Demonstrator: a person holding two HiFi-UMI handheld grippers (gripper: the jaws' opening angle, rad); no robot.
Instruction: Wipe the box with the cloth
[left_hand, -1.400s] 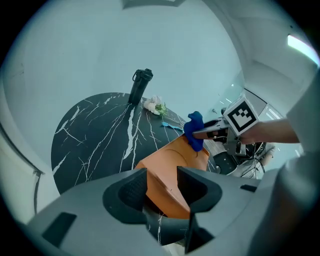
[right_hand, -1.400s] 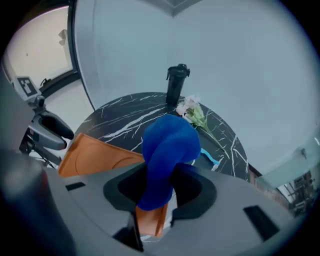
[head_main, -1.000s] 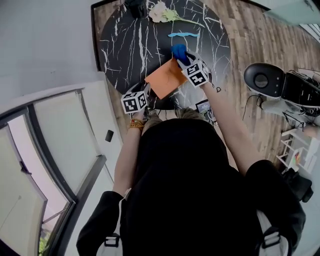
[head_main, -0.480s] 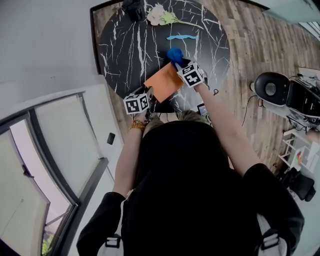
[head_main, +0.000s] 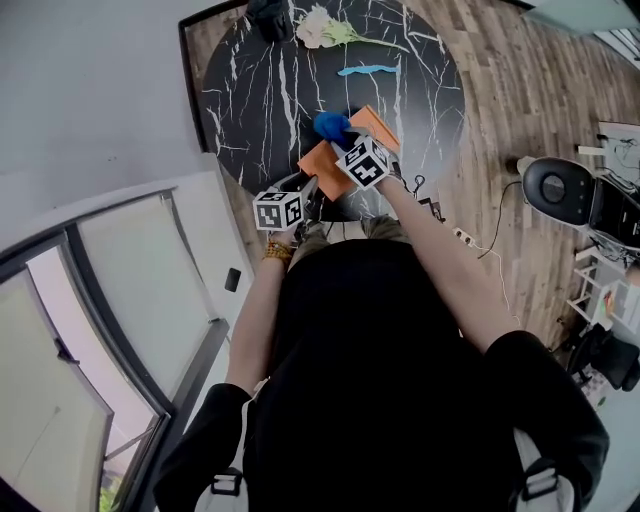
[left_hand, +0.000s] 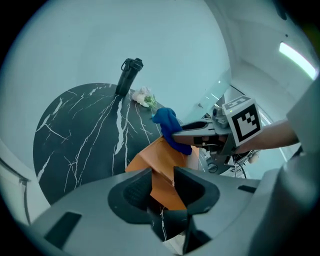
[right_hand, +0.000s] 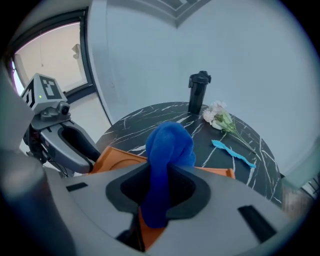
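Judging by its thin walls, the orange box (left_hand: 160, 159) looks light and crushable (folded card, probably), best pinched at a stiff fold, where the left gripper (left_hand: 162, 186) has just closed its jaws on it above the table's (head_main: 250, 100) near edge, while the right gripper (right_hand: 161, 192), jaws also just closed, clamps the soft cloth (right_hand: 170, 142).

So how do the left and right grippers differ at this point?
The left gripper is closed on an edge of the orange box; the right gripper is clamped on the bunched blue cloth. The left sits at the box's near corner, by the table edge; the right holds its cloth over the box. Shared: both grippers' jaws have just been closing, each with something between them.
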